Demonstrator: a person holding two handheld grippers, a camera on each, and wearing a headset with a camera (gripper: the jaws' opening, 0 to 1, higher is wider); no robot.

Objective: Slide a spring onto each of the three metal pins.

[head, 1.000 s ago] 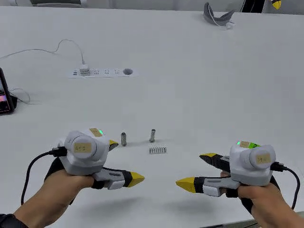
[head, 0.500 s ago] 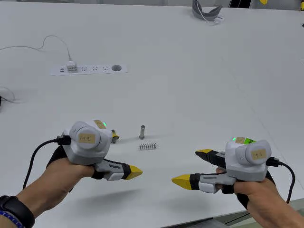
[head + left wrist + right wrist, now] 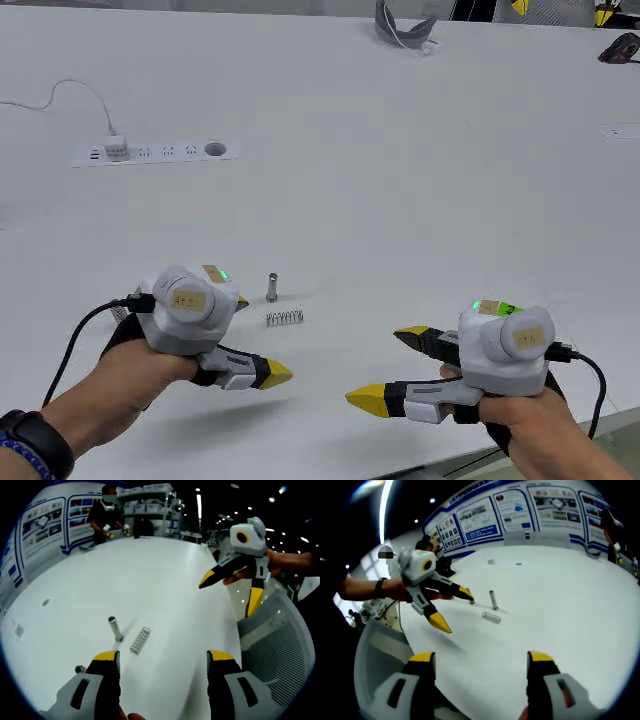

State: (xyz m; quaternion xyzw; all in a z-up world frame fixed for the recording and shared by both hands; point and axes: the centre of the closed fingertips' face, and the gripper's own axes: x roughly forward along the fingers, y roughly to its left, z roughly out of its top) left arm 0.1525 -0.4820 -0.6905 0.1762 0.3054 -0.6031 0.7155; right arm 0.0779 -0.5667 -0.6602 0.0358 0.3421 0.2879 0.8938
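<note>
A short metal pin [image 3: 272,287] stands upright on the white table [image 3: 420,200]. A loose spring [image 3: 284,318] lies flat just in front of it. My left gripper [image 3: 258,338] hovers open right beside them on the left, and its far jaw reaches toward the pin. My right gripper [image 3: 385,366] is open too, farther right near the front edge. The left gripper view has the pin [image 3: 115,628] and spring [image 3: 140,640] just past my own open gripper [image 3: 163,656], with a small metal piece [image 3: 80,669] by the left jaw. The pin [image 3: 493,600] and spring [image 3: 491,617] lie well beyond my right gripper [image 3: 481,656].
A white power strip [image 3: 150,153] with a plugged cable lies at the back left. A grey curved object [image 3: 400,28] rests at the table's far edge. A mesh chair [image 3: 280,645] stands off the table edge. A person [image 3: 107,510] stands at the far end.
The head camera has swung right. My left gripper has edged right relative to the pin and now covers the second pin that carried a spring. Both grippers stay open.
</note>
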